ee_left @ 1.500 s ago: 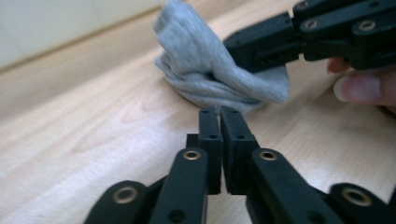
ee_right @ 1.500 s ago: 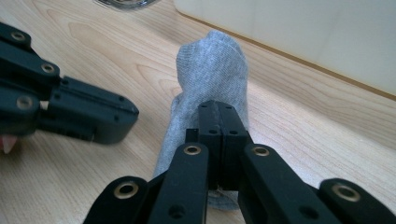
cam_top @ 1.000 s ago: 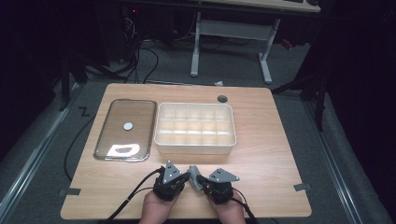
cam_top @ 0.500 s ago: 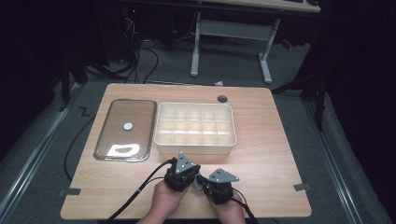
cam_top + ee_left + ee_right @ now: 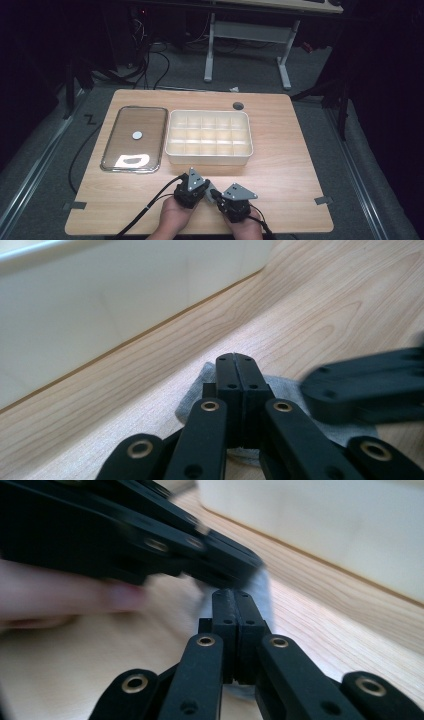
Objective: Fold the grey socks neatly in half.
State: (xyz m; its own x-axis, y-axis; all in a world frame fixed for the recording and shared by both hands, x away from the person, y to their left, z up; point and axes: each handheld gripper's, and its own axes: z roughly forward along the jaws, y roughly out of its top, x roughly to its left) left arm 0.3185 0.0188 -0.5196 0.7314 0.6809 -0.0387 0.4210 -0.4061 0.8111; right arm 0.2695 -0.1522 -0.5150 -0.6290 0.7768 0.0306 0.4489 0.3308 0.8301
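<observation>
No brand, label or lettering could be read on anything in the scene. The left gripper (image 5: 235, 362) had its jaws pressed flat together with nothing between the pads, and the small grey cloth (image 5: 200, 390) lay on the wooden table (image 5: 310, 305) directly beneath and behind those closed fingertips. The right gripper (image 5: 234, 600) was likewise closed tight on nothing, with a pale corner of the cloth (image 5: 261, 592) just past its tips.

The left gripper view alone gave the cloth's knitted grey weave, with the other gripper crossing in from the right. The right gripper view alone showed a blurred bare fingertip (image 5: 117, 595) to the left of the jaws. The high view alone showed the white compartment tray (image 5: 209, 156) ahead of both fingertips and a glass-lidded metal tray (image 5: 134, 137) further left, the two grippers near each other at the table's near edge
</observation>
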